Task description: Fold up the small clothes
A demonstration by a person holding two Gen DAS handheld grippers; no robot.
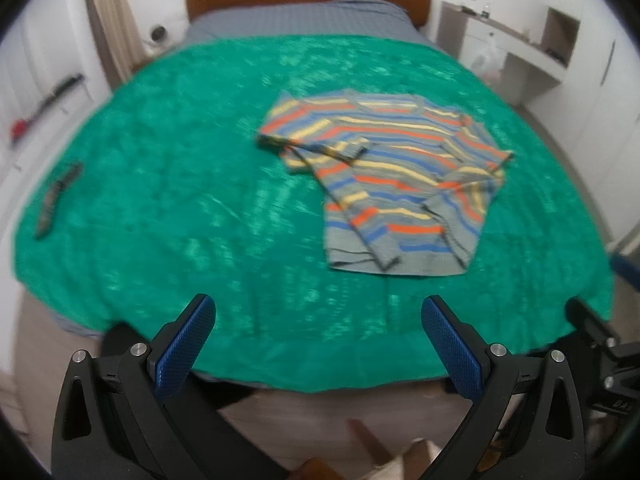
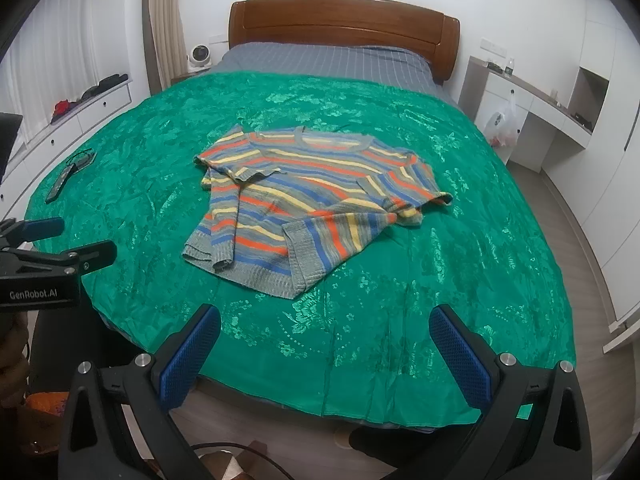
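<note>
A striped sweater (image 2: pixel 304 204) lies on a bed (image 2: pixel 500 240) covered with a shiny green spread, roughly midway between the bed's left and right edges and somewhat nearer the foot edge than the wooden headboard (image 2: pixel 344 24). Its stripes run orange, yellow, blue and grey, with a grey ribbed hem toward the foot of the bed and the neckline toward the headboard. Both sleeves are folded inward over the body: one crosses the chest from the left side, and the other lies diagonally over the lower front with its grey cuff near the hem. The left hand-held gripper (image 1: pixel 318 328) hangs over the foot edge of the bed, its blue-padded fingers spread wide and holding nothing; its view is blurred. The right hand-held gripper (image 2: pixel 324 340) is likewise wide apart and empty, poised above the foot edge, well apart from the sweater. In the right wrist view the left hand-held gripper also shows at the far left, beside the bed's left edge. Near that left edge a slim dark object (image 2: pixel 60 182), possibly a remote, lies on the spread with a thin cord just beyond it. Beyond the green spread, grey striped bedding (image 2: pixel 320 60) shows at the head of the bed.
</note>
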